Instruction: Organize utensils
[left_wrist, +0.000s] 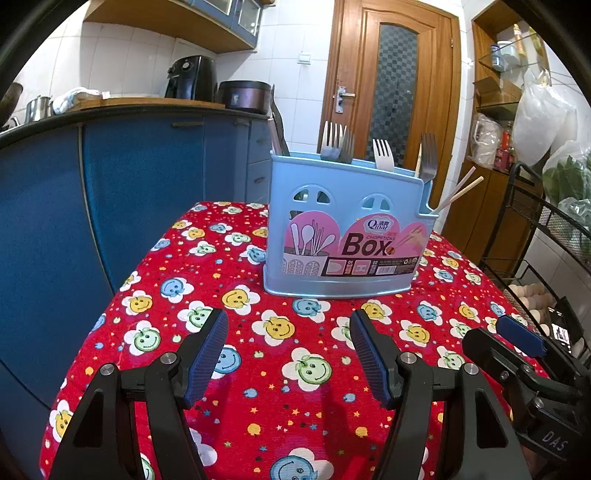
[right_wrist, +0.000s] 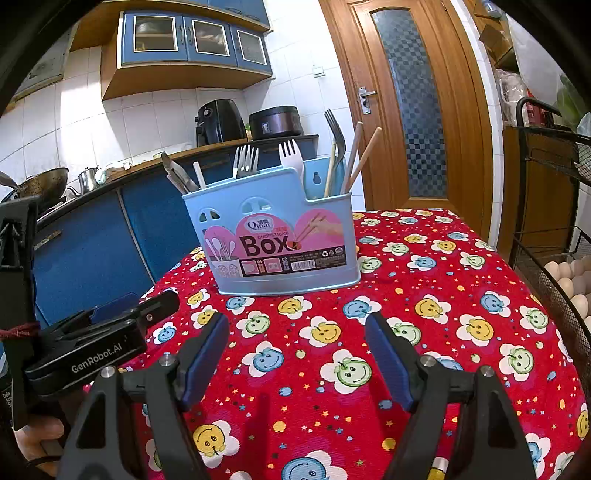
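A light blue utensil box (left_wrist: 343, 221) with a pink "Box" label stands on the red smiley-flower tablecloth (left_wrist: 277, 369); it also shows in the right wrist view (right_wrist: 273, 236). Several forks (left_wrist: 336, 144), a white plastic fork (left_wrist: 382, 153) and wooden chopsticks (left_wrist: 461, 188) stand in it, with knives (right_wrist: 177, 173) in its left section. My left gripper (left_wrist: 288, 332) is open and empty, a short way in front of the box. My right gripper (right_wrist: 297, 336) is open and empty, also in front of the box.
Blue kitchen cabinets (left_wrist: 129, 192) with an air fryer (left_wrist: 190, 77) and a rice cooker (left_wrist: 245, 96) stand behind and to the left. A black wire rack (right_wrist: 554, 221) holding eggs (right_wrist: 570, 277) stands at the right. A wooden door (left_wrist: 391, 92) is behind.
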